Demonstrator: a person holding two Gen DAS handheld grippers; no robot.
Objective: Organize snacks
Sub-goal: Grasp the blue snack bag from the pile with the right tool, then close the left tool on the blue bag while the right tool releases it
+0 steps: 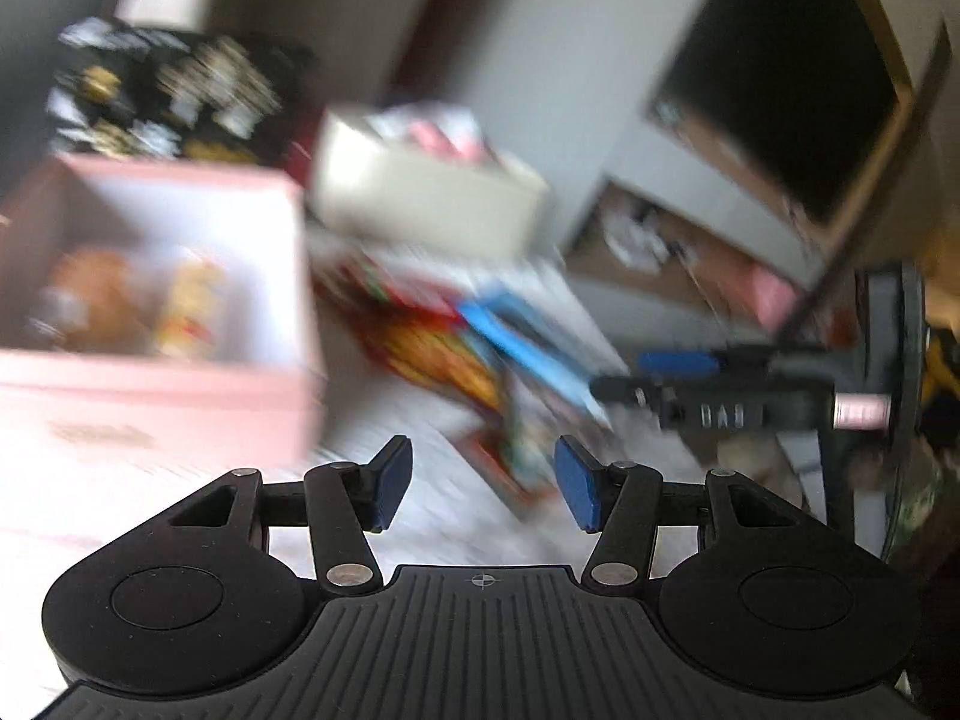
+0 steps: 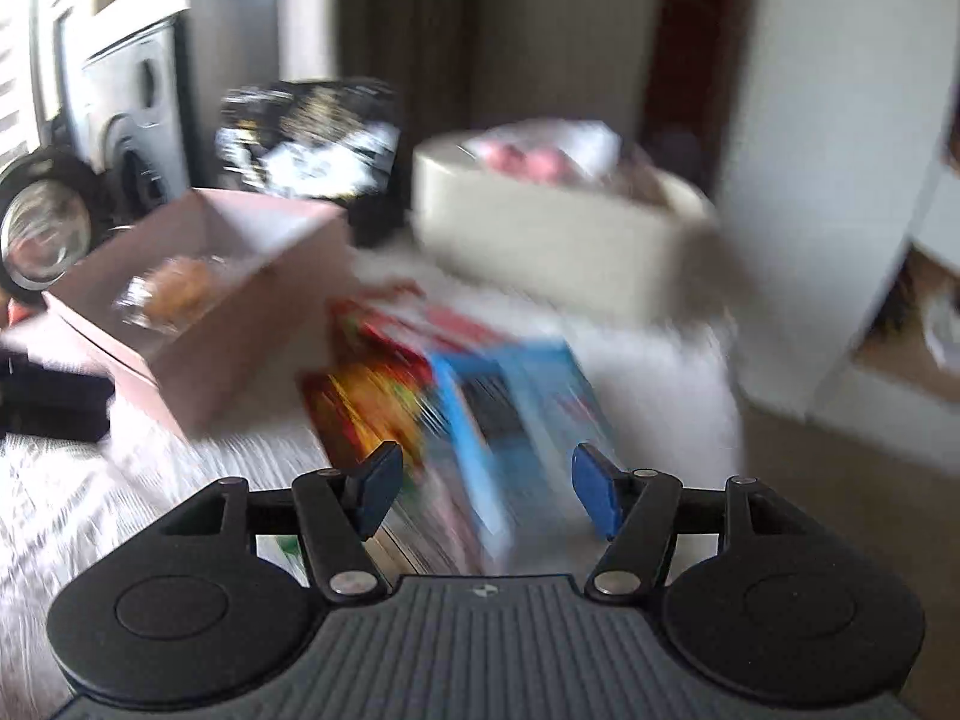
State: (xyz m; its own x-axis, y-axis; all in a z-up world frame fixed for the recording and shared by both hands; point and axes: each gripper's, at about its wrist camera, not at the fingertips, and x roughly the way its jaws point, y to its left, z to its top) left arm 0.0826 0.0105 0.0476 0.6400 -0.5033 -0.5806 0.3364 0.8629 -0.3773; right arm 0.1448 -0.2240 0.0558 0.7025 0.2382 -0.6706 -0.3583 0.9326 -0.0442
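Counting stock from the left wrist view: a pink box (image 1: 150,276) stood at left with a few snacks, brown and yellow, already inside; a cream tub (image 1: 420,204) behind it held pink-wrapped items; a loose pile of snack packets (image 1: 474,348), red, yellow and blue, lay on the white tabletop (image 1: 420,450) between and in front of the two containers. By that count the sorting looked partly done, with the pile still to be placed. The left gripper (image 1: 483,489) stood half spread and empty, the near tip of the pile showing in its gap but touching neither pad. The right gripper (image 1: 690,384) reached in from the right toward the pile. Passing to the right wrist view: the right gripper (image 2: 486,492) showed its jaws apart, gripping nothing; the blue packet (image 2: 516,414) of the pile lay just ahead and partly between the pads (image 2: 378,489), contact not discernible through the blur. Pink box (image 2: 210,312) sat ahead-left, cream tub (image 2: 558,240) ahead-right.
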